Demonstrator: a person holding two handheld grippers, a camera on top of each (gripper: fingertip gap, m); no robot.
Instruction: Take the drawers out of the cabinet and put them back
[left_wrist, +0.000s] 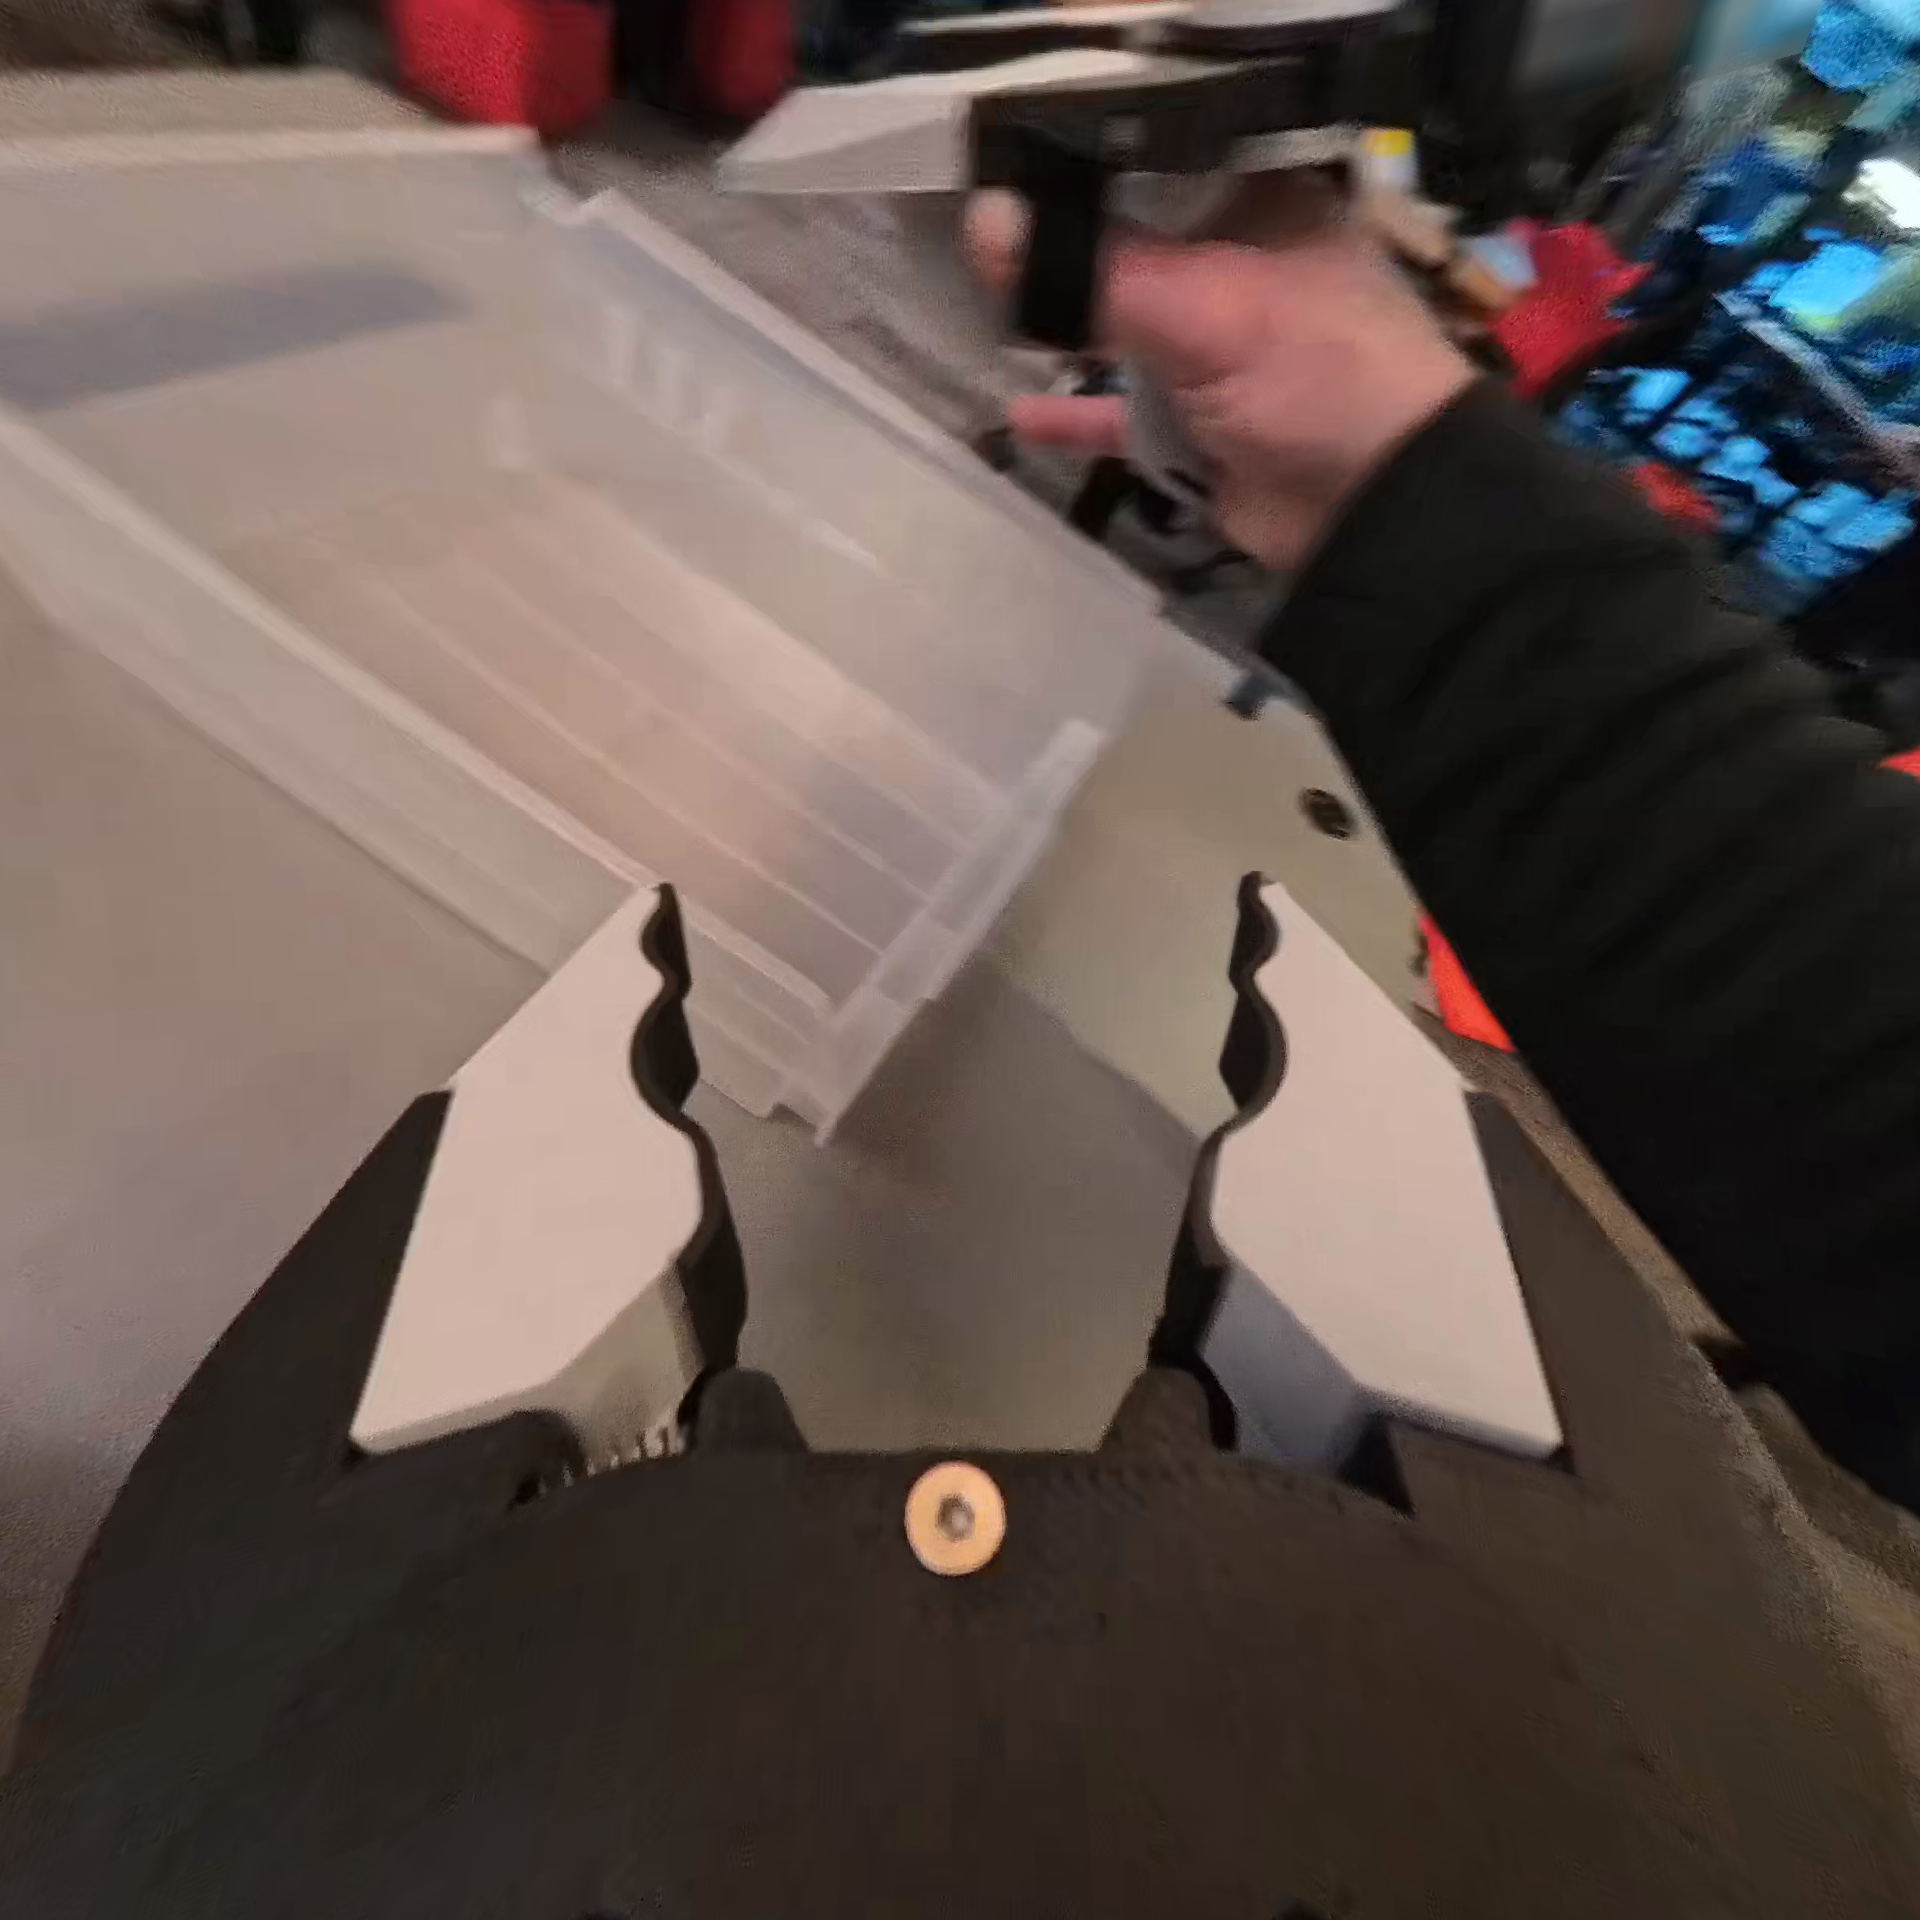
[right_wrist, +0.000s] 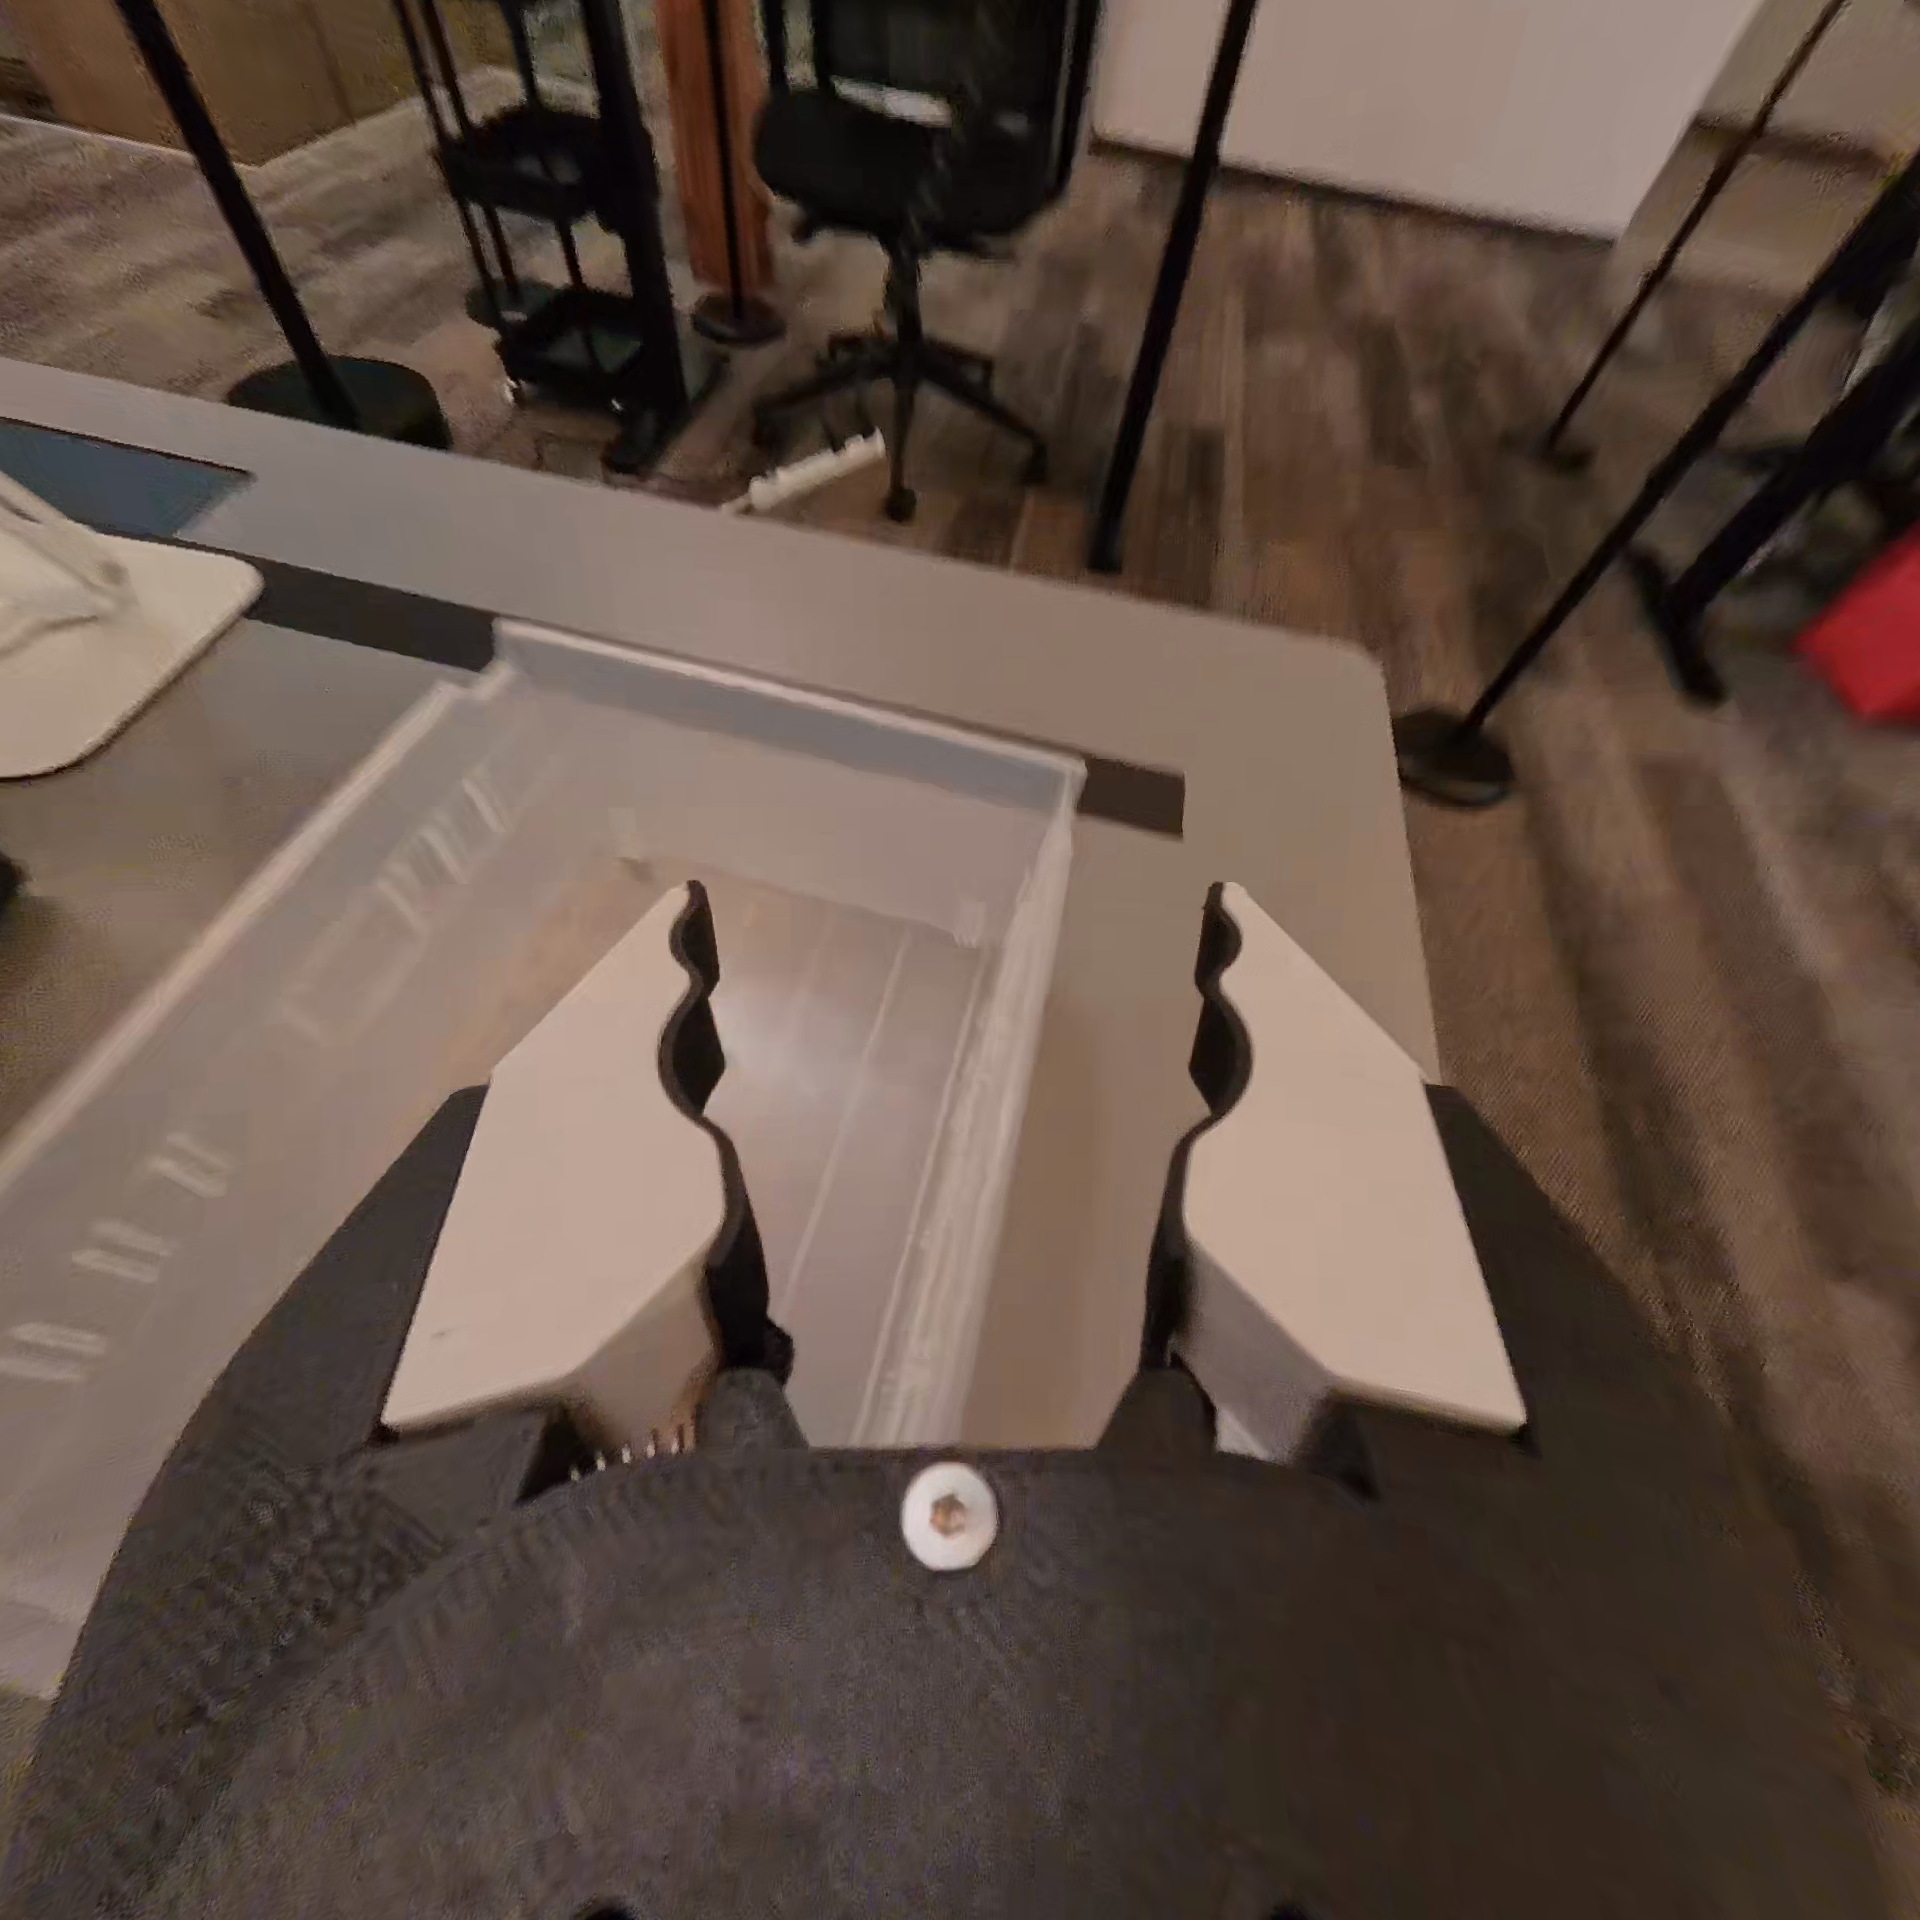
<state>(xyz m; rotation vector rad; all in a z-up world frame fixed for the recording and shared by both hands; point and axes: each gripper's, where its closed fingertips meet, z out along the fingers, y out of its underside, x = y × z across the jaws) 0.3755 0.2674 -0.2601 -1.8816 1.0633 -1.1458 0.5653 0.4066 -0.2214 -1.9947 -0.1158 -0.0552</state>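
Note:
A clear, empty plastic drawer (left_wrist: 623, 623) lies on the grey table (left_wrist: 1195, 831), running from upper left to lower centre. My left gripper (left_wrist: 958, 894) is open, and the drawer's near end corner sits between its fingers. I cannot tell if they touch. My right gripper (right_wrist: 956, 894) is open and hangs over the same drawer (right_wrist: 416, 883). It straddles the right side wall, with the left finger over the inside and the right finger outside. The right gripper also shows blurred in the left wrist view (left_wrist: 831, 156), held by a hand (left_wrist: 1247, 395). No cabinet is clearly in view.
The table's corner (right_wrist: 1351, 675) and right edge are close to the drawer. Black tape strips (right_wrist: 1132, 795) lie along the far side. A white object (right_wrist: 104, 644) sits at the left. An office chair (right_wrist: 914, 156) and stand poles (right_wrist: 1174, 260) are on the floor beyond. A black sleeve (left_wrist: 1558, 831) crosses the right.

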